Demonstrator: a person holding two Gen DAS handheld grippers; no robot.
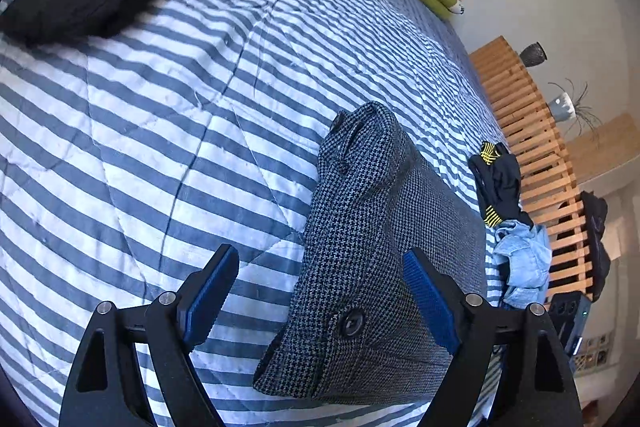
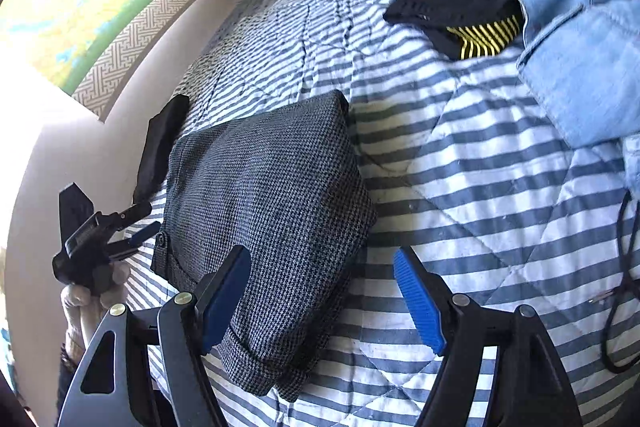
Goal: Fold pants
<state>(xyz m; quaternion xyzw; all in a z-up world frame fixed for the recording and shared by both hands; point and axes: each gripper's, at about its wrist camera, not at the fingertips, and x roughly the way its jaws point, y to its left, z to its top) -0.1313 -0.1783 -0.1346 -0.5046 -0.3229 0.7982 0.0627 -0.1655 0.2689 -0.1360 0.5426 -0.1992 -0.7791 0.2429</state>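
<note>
Folded pants (image 1: 360,251) on striped bedspread (image 1: 160,147); both grippers' jaws apart, nothing clamped.

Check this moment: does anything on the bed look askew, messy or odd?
The grey houndstooth pants lie folded in a compact bundle on the striped quilt, nothing askew. Only the far-side clothes look untidy: a black garment with yellow stripes and a light blue denim piece lie crumpled and overlapping. Both grippers stand open, holding nothing.

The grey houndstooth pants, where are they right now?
The folded grey houndstooth pants lie on the blue-and-white striped quilt, centre-left in the right wrist view, between the open left gripper and open right gripper.
</note>
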